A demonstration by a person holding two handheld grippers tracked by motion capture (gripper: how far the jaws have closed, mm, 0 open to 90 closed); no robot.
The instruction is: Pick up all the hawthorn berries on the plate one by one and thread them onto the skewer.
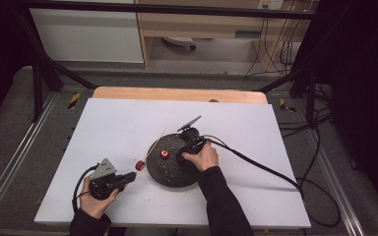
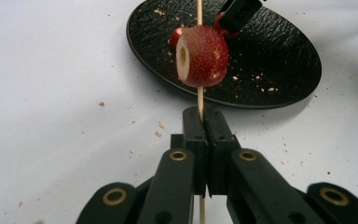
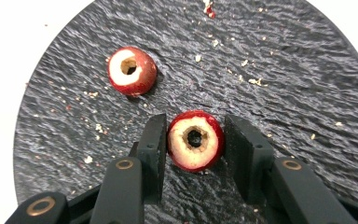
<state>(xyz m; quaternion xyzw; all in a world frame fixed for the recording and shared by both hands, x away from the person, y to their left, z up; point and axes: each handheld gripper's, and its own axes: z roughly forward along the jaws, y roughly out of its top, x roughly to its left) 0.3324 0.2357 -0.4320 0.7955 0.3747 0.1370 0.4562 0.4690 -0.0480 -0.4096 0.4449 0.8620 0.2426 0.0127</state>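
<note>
My left gripper (image 2: pixel 203 114) is shut on a thin wooden skewer (image 2: pixel 200 95). A red cored fruit (image 2: pixel 203 56) is threaded on the skewer just past the fingertips. In the high view this gripper (image 1: pixel 129 177) hovers left of a black plate (image 1: pixel 172 178), with the skewered fruit (image 1: pixel 140 165) beside the rim. My right gripper (image 3: pixel 195 135) points down at the plate (image 3: pixel 284 70), shut on a second cored fruit (image 3: pixel 182 150) that rests on it. A third cored fruit (image 3: pixel 131 71) lies loose on the plate, up and to the left.
A white sheet (image 1: pixel 118 128) covers the wooden table, with crumbs scattered near the plate. Black cables trail from both grippers; the right one (image 1: pixel 261 167) runs off to the right. Metal frame legs and floor rails surround the table.
</note>
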